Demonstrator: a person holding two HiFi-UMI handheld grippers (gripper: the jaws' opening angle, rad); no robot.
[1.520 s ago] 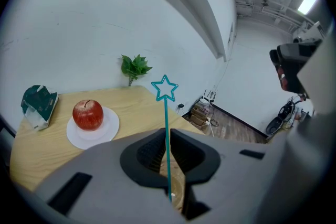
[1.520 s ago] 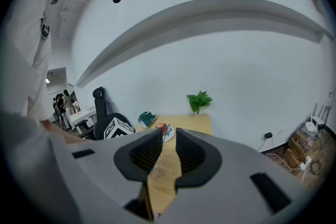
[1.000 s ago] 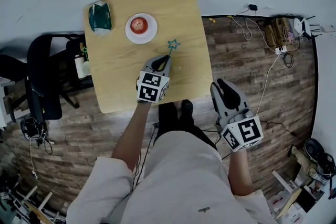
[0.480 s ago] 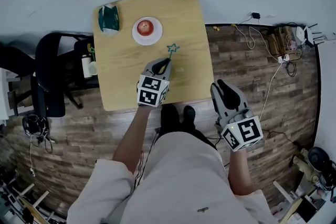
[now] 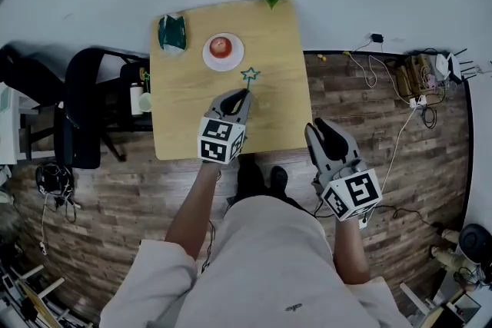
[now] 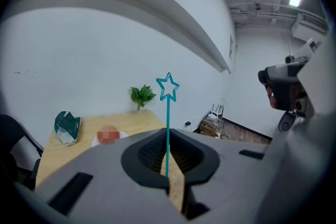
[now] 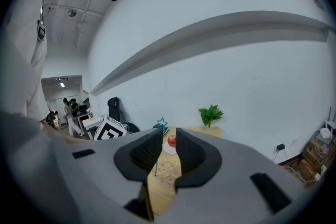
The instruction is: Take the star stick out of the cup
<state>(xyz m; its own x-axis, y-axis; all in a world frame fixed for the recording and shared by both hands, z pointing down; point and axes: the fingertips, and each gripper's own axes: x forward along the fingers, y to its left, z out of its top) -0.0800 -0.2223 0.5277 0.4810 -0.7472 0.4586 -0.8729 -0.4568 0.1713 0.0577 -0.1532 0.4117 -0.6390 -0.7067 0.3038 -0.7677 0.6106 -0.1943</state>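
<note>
Overhead first: the left claw (image 5: 240, 94) is clamped on the star stick (image 5: 250, 75) above the counter (image 5: 184, 123), while the right claw (image 5: 317, 127) hangs off its edge. Left gripper view: jaws pinch the thin teal shaft low. It looks light and bendy, so draw it straight up. The plate (image 6: 96, 142) and plant (image 6: 142, 95) are well clear. Right gripper view: jaws parted, empty, and the clear cup (image 7: 166, 170) shows through the gap. I can't tell whether the stick's tip is inside.

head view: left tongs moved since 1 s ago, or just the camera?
Yes. Against the white plate, the left tongs, shut on the teal star-topped stick, shifted left and toward the wooden table's near edge.
</note>
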